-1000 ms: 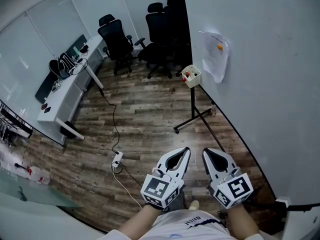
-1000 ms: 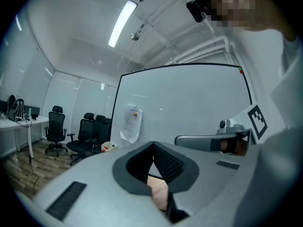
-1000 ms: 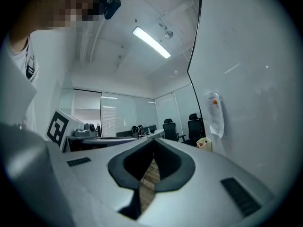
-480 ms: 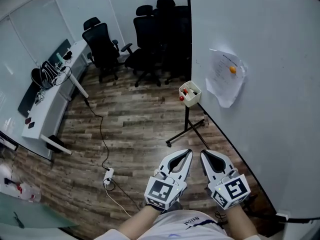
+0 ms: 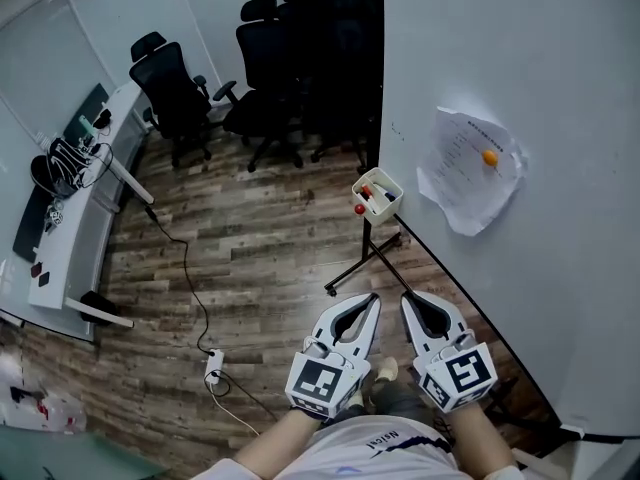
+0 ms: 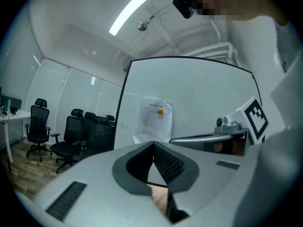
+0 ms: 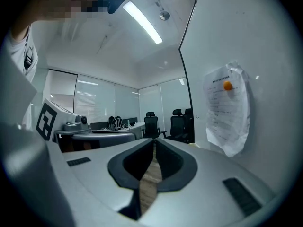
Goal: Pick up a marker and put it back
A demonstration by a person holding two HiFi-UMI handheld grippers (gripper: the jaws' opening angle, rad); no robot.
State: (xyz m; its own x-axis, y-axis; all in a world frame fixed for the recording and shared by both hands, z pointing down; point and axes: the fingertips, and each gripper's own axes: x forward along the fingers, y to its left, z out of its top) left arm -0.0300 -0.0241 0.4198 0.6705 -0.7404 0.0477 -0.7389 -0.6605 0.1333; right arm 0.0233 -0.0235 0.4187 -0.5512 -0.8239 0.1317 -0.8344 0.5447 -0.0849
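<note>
The whiteboard (image 5: pixel 520 78) had drawn nearer than a second earlier, and its paper sheet (image 5: pixel 465 173) sat further right. Office chairs (image 5: pixel 270 58) stood beyond, with the stand legs (image 5: pixel 362 263) ahead on the floor. The left gripper (image 5: pixel 373 299) and right gripper (image 5: pixel 407 299) were closed and empty. The markers (image 5: pixel 368 192) sat in the white holder (image 5: pixel 386 206) at the board's edge, well ahead.
</note>
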